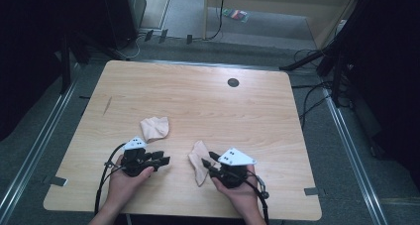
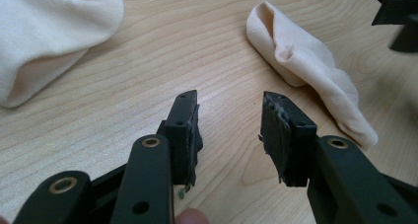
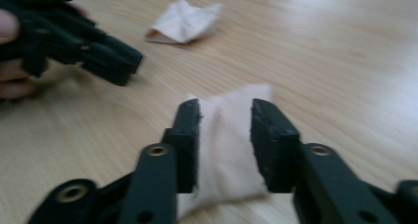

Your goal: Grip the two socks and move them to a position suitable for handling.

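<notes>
High view shows a wooden table (image 1: 198, 101) with two pale socks on it: a crumpled sock (image 1: 155, 128) lying at about twelve o'clock from the left gripper (image 1: 161, 160), near it but apart, and a long sock (image 1: 199, 160) at about ten o'clock from the right gripper (image 1: 207, 161), touching its tips. Left gripper view shows that gripper's jaws released, only bare wood between them. Right gripper view shows the long sock (image 3: 226, 150) lying between parted jaws; whether the pads press on it I cannot tell
</notes>
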### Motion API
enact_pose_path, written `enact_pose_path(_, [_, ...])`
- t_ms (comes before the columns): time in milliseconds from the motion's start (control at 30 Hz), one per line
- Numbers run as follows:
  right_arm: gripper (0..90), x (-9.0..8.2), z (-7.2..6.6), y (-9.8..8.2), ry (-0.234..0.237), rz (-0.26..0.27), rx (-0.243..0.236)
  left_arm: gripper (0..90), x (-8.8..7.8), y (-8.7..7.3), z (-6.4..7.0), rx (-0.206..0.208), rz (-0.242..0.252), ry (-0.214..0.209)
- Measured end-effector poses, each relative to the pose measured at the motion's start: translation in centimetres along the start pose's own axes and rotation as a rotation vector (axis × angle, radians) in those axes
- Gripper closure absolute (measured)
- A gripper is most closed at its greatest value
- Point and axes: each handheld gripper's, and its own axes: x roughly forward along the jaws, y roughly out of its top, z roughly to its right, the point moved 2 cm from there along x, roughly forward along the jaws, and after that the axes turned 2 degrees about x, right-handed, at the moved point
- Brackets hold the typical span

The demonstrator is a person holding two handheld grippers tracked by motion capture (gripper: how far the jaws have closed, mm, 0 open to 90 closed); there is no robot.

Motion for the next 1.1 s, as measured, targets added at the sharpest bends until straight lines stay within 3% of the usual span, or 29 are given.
enact_pose_path(100, [72.6,-0.1,1.2,-0.5,0.022,-0.035,0.094,59.2,0.1,0.0,0.0,0.004,-0.004,0.0])
enact_pose_path(167, [71.5,0.3,1.1,-0.6,0.089,-0.036,0.154,59.2,0.2,-0.1,0.1,0.003,-0.006,0.001])
enact_pose_path(200, [68.6,0.7,0.8,-0.7,0.096,-0.058,0.166,59.3,0.3,-0.1,0.1,0.004,-0.006,0.002])
enact_pose_path(300, [58.3,1.9,0.4,-1.3,0.046,-0.127,0.169,59.3,0.3,-0.1,0.1,0.006,-0.009,0.003])
enact_pose_path(367, [57.2,2.4,0.0,-1.8,0.059,-0.155,0.184,59.3,0.2,-0.1,0.0,0.006,-0.007,0.003])
enact_pose_path(400, [57.6,2.6,-0.2,-1.9,0.06,-0.167,0.167,59.3,0.2,-0.1,0.0,0.005,-0.007,0.003])
enact_pose_path(433, [59.8,2.7,-0.5,-2.0,0.052,-0.173,0.138,59.4,0.2,-0.1,0.0,0.002,-0.006,0.003])
enact_pose_path(533, [80.3,2.9,-1.5,-2.0,0.044,-0.197,0.07,59.4,0.2,-0.1,-0.1,0.003,-0.009,0.002])
enact_pose_path(667, [86.9,2.4,-1.5,-1.6,0.058,-0.172,0.075,59.4,0.2,-0.1,-0.1,0.003,-0.009,0.003])
enact_pose_path(700, [87.5,1.4,-1.1,-0.7,0.07,-0.129,0.091,59.4,0.3,-0.1,-0.1,0.001,-0.009,0.004])
enact_pose_path(833, [87.8,-0.2,0.5,0.4,0.044,-0.076,0.114,59.4,0.6,0.0,0.0,0.0,-0.009,0.009])
enact_pose_path(1033, [87.5,-2.0,3.6,1.2,0.007,-0.07,0.155,59.1,1.9,0.7,1.0,-0.006,-0.008,-0.003])
enact_pose_path(1100, [87.3,-2.5,4.4,1.2,-0.018,-0.072,0.156,58.5,2.6,1.2,1.6,-0.019,-0.004,-0.03])
